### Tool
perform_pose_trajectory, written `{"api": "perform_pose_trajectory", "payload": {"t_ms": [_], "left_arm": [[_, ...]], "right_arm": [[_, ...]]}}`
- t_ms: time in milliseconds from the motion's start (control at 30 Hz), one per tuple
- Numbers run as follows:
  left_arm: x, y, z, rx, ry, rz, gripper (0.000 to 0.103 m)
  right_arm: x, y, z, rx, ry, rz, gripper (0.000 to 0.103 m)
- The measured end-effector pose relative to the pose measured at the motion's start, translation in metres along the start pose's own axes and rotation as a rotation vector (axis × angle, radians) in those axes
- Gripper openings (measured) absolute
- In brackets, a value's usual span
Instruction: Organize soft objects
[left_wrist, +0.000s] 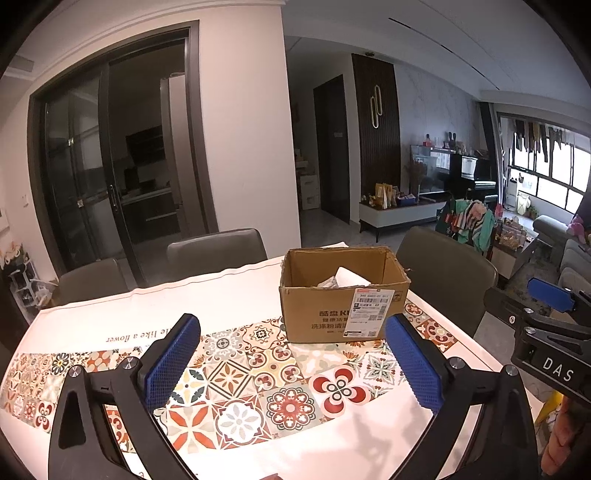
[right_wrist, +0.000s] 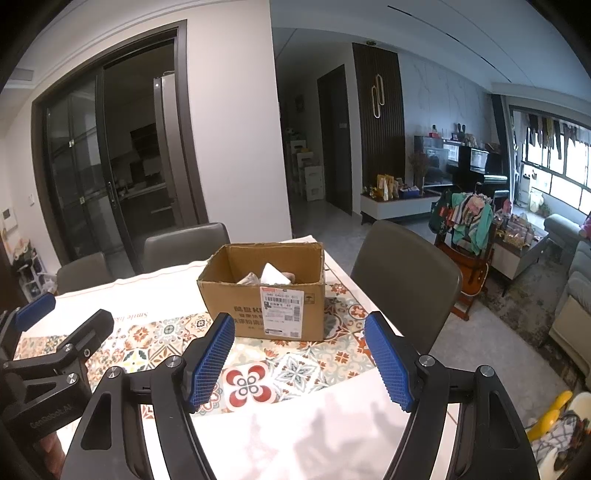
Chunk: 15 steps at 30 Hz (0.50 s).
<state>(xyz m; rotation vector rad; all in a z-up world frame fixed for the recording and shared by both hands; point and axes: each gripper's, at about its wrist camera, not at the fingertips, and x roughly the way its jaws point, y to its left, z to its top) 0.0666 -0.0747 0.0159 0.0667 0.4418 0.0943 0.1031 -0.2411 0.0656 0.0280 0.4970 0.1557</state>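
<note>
Table: a table with a white cloth (left_wrist: 155, 314) on it, and the cloth has a wide strip of bright flower tiles and some upside-down words
Box: a brown cardboard box (left_wrist: 317, 314) sits on the cloth at the far side of the table, its top is open, and a white sticker with bar codes (left_wrist: 371, 312) is on its front wall
Box in the other view: the same box (right_wrist: 236, 306) sits past the two blue pads
Soft things: a white soft thing (left_wrist: 351, 277) pokes up inside the box, with a grey crumpled thing (left_wrist: 328, 283) just beside it, and both are down in the box
Soft things, right view: the white one (right_wrist: 273, 275) and the grey one (right_wrist: 249, 278) lie inside the box
Left gripper: the left gripper (left_wrist: 293, 365) hangs over the tile strip, near the box but not touching it, its jaws are apart and nothing is between them but the cloth below
Right gripper: the right gripper (right_wrist: 299, 363) is also over the cloth, in front of the box, its jaws are apart and hold nothing
Side by side: each gripper shows at the edge of the other one's view
Chairs: dark grey chairs (left_wrist: 216, 247) stand around the far side of the table, one chair (right_wrist: 406, 280) is at the right end
Room: a dark glass door (left_wrist: 110, 166) is behind the table and a window with hanging clothes (left_wrist: 543, 158) is far off on the right
</note>
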Motion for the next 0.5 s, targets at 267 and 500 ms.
{"api": "perform_pose_trajectory", "payload": {"t_ms": [267, 500], "left_arm": [[0.0006, -0.0012, -0.0003, -0.004, 0.006, -0.006, 0.103], [0.0025, -0.0025, -0.0006, -0.005, 0.003, -0.006, 0.103]], "right_arm": [[-0.0043, -0.0032, -0.0015, 0.006, 0.008, 0.001, 0.074], [-0.0045, -0.0027, -0.0015, 0.006, 0.008, 0.001, 0.074]]}}
